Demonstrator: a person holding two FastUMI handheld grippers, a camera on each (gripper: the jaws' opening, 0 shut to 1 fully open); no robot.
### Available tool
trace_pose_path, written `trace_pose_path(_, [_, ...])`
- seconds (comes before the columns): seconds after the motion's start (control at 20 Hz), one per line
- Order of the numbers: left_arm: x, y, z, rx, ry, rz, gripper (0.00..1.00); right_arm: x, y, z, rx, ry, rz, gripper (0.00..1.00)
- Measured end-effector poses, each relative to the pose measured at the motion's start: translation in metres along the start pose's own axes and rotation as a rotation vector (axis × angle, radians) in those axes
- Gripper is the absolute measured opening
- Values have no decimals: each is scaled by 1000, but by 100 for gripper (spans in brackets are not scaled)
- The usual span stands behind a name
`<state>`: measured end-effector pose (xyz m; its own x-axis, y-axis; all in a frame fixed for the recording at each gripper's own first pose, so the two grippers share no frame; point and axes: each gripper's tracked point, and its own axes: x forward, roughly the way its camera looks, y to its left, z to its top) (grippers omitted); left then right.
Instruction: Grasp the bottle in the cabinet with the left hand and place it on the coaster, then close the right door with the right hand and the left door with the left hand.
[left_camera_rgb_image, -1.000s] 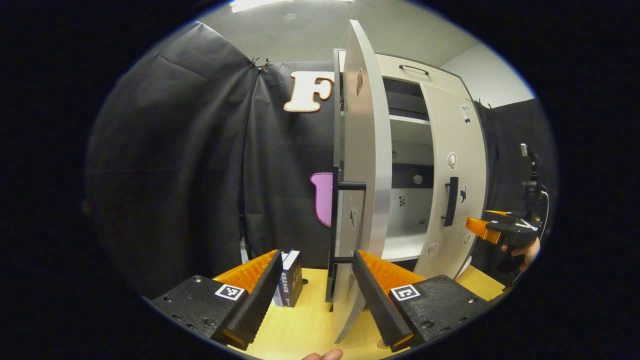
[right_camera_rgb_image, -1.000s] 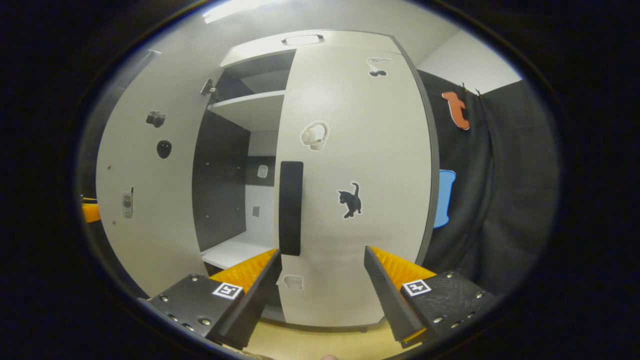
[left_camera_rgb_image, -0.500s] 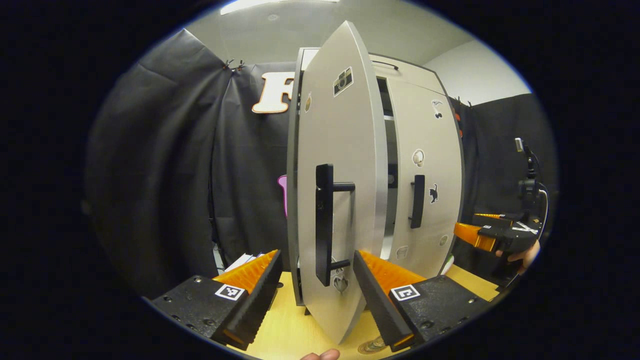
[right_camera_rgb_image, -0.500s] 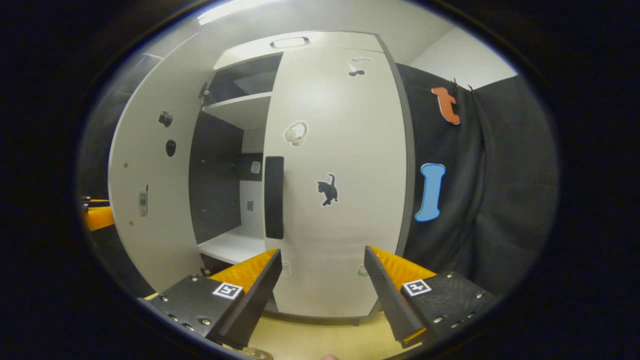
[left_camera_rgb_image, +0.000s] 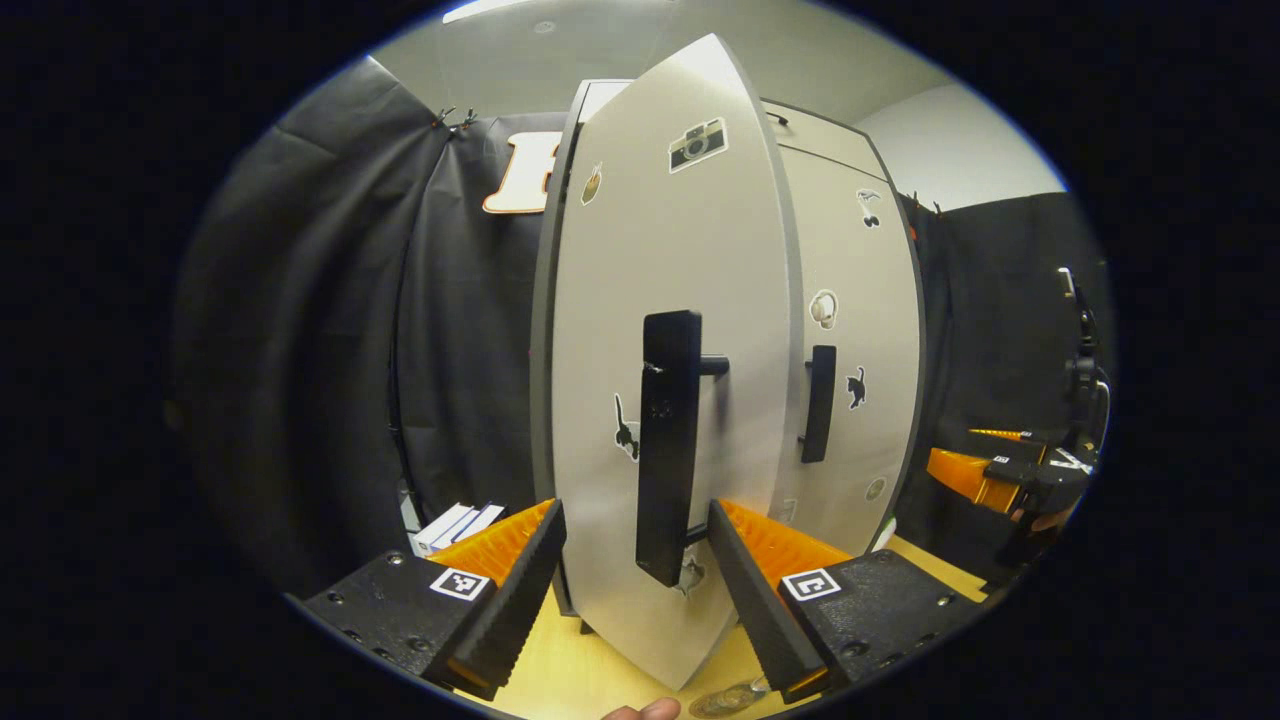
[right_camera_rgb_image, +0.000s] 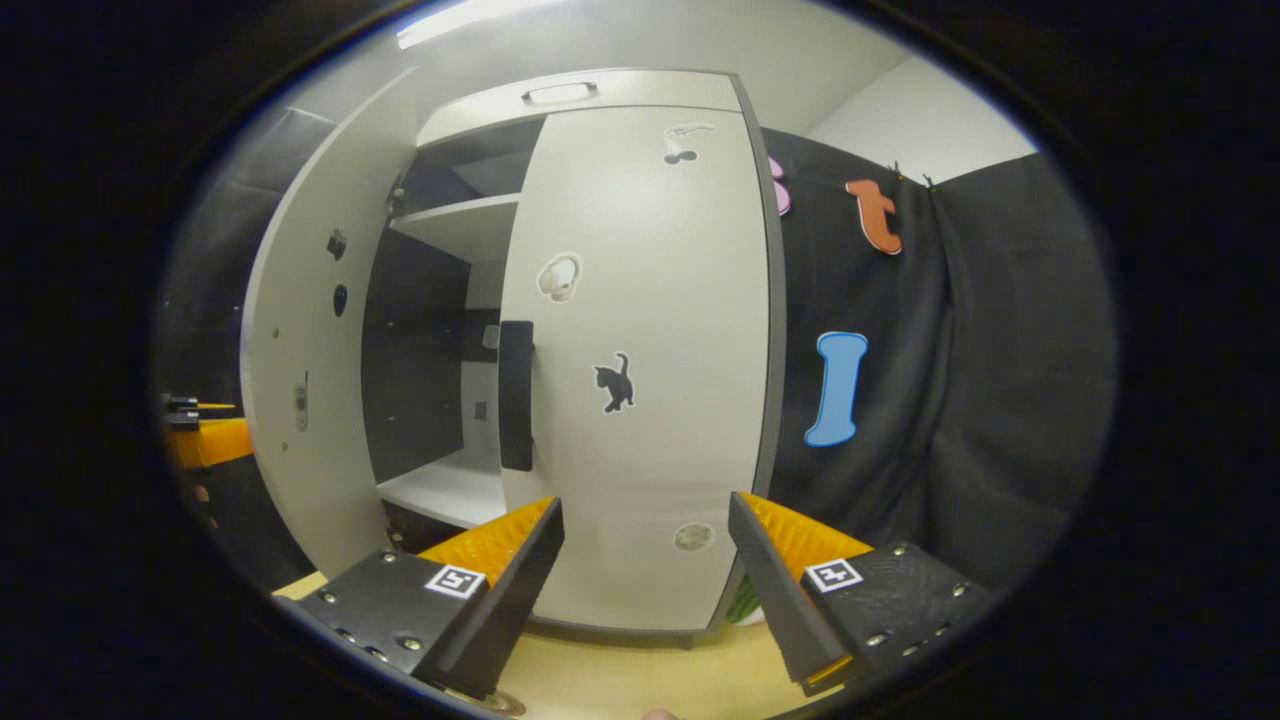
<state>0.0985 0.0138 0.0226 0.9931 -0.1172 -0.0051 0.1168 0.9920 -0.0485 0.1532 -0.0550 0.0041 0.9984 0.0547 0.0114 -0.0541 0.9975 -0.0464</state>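
Grey left door (left_camera_rgb_image: 640, 300) ajar, dead ahead of left gripper (left_camera_rgb_image: 632, 590); black vertical handle (left_camera_rgb_image: 668, 445) between spread, empty fingers. Right door (right_camera_rgb_image: 640, 360) shut; right gripper (right_camera_rgb_image: 645, 590) open, empty.

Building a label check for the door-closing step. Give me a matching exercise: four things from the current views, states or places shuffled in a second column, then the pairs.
Things:
1. left door
2. right door
3. left gripper
4. camera sticker

States or places:
A. shut flush against the cabinet
B. open, fingers either side of the handle
C. still ajar, shelf visible past it
D. near the top of the left door

Pairs: 1-C, 2-A, 3-B, 4-D
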Motion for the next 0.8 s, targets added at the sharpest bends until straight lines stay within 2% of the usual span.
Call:
trace_pose_path(0.05, [3,-4,-3,-8,8,-11,91,0,-1,0,2,-1,-1,100])
trace_pose_path(0.1, [8,-8,-6,-12,12,-15,87,0,-2,1,3,1,-4,100])
trace_pose_path(0.2, [19,-14,-4,-14,-5,-14,93,0,-5,2,3,-1,-7,97])
trace_pose_path(0.3, [32,-25,-8,-10,1,-22,98,0,-8,5,3,-5,-11,100])
trace_pose_path(0.75, [85,-57,-5,5,-20,-34,97,-6,-21,7,5,-3,-34,100])
trace_pose_path(0.8, [89,-59,-6,1,-17,-34,98,-8,-22,7,6,-1,-34,97])
